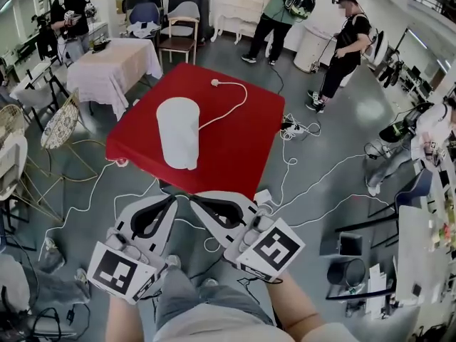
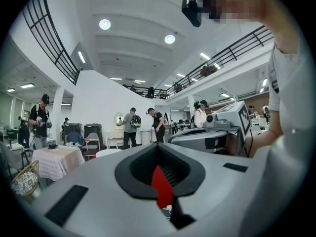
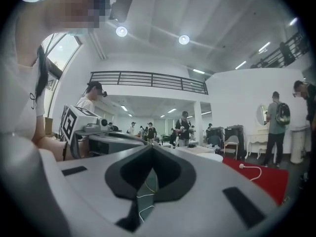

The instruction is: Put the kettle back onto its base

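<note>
A tall white kettle stands upright on the red table. A white cord runs out from beside it to a loose plug near the table's far edge. I cannot make out the base under or beside the kettle. Both grippers hover side by side off the table's near edge, well short of the kettle. My left gripper is shut with nothing in it. My right gripper is also shut and empty. The right gripper view catches the plug on the red cloth.
White cables trail over the grey floor around the table. A cloth-covered table and chairs stand behind it, and a gold wire chair is at the left. Several people stand at the back right.
</note>
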`<state>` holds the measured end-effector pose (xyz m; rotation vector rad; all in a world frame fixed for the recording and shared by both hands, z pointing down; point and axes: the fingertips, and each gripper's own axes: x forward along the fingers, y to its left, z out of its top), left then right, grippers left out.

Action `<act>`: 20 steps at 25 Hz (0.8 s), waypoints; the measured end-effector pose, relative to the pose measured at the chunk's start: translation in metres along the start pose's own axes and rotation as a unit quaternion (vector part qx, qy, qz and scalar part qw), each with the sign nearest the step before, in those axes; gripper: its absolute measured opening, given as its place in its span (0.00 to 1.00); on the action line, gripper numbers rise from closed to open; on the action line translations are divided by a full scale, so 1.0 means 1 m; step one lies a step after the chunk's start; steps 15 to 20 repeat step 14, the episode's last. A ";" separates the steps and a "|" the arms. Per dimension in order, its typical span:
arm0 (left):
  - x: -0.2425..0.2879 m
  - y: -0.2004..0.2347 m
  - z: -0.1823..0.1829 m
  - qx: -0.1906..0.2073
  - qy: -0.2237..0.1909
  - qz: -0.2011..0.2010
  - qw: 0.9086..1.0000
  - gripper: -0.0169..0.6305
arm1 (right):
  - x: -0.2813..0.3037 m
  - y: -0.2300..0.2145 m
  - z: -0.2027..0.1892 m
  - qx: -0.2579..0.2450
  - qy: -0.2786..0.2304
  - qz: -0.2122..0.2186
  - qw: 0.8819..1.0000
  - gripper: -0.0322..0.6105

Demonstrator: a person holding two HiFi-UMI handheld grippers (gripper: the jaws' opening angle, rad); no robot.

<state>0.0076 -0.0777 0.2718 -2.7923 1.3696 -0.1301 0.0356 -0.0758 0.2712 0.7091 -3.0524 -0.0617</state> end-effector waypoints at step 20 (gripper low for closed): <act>-0.006 0.008 0.011 -0.003 -0.009 -0.027 1.000 0.04 | 0.008 0.009 0.011 0.008 0.000 -0.031 0.999 0.06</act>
